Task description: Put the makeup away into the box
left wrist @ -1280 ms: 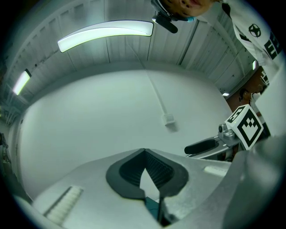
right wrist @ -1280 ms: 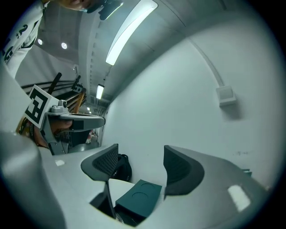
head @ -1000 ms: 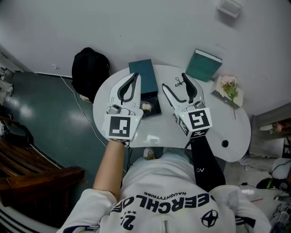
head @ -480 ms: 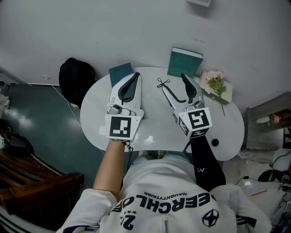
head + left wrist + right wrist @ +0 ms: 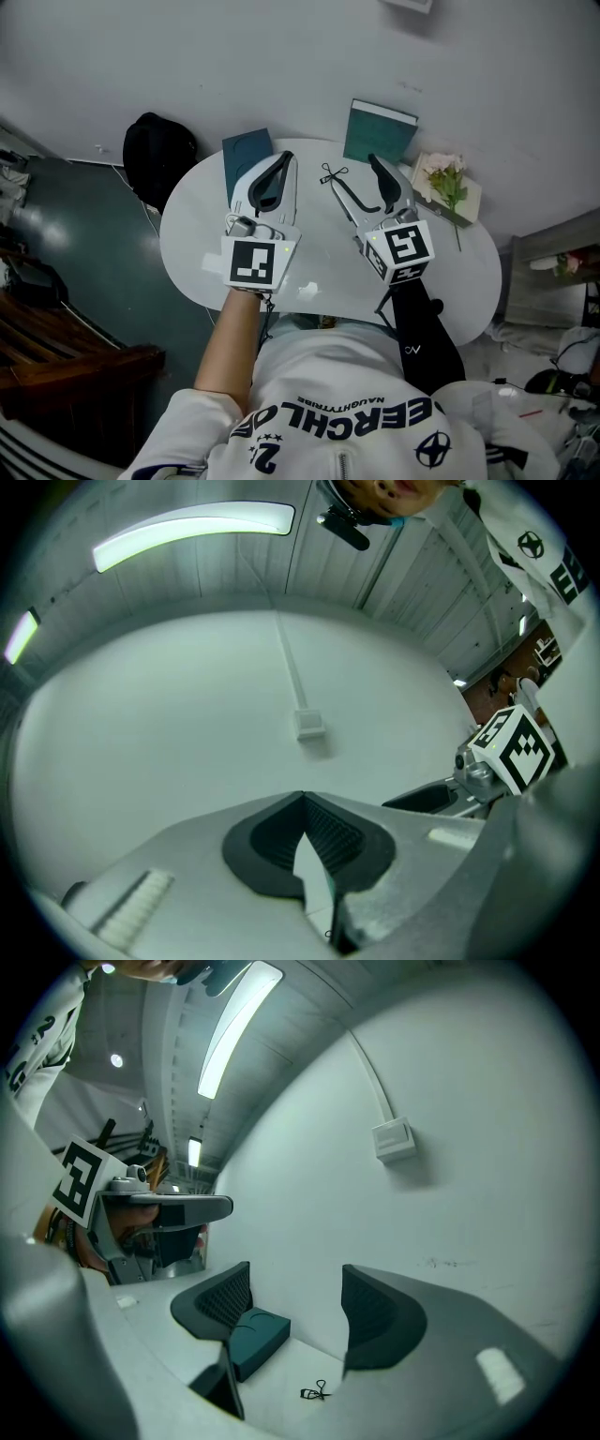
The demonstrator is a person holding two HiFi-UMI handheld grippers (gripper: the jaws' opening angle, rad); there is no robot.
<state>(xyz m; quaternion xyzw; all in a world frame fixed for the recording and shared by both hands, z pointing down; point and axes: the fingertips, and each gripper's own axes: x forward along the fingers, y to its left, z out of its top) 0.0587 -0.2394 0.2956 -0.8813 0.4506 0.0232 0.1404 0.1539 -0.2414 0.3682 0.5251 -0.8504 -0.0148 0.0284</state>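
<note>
A teal box (image 5: 244,157) lies on the white table (image 5: 187,234), mostly hidden under my left gripper (image 5: 284,157). In the right gripper view the teal box (image 5: 258,1333) sits beyond the left jaw. A small black eyelash curler (image 5: 333,175) lies on the table just ahead of my right gripper (image 5: 352,173); the curler (image 5: 317,1392) shows low between its jaws. The right gripper (image 5: 292,1283) is open; its jaws have just closed slightly, with nothing held. The left gripper (image 5: 302,799) is shut, tips touching, with nothing in it.
A second teal box part (image 5: 380,131) leans on the wall at the back. A card with flowers (image 5: 448,183) lies at the table's right. A black bag (image 5: 157,155) sits on the floor at the left. The white wall stands close behind the table.
Both grippers have moved across the table toward the wall. The open box that lay between them a second ago now sits mostly under the left gripper.
</note>
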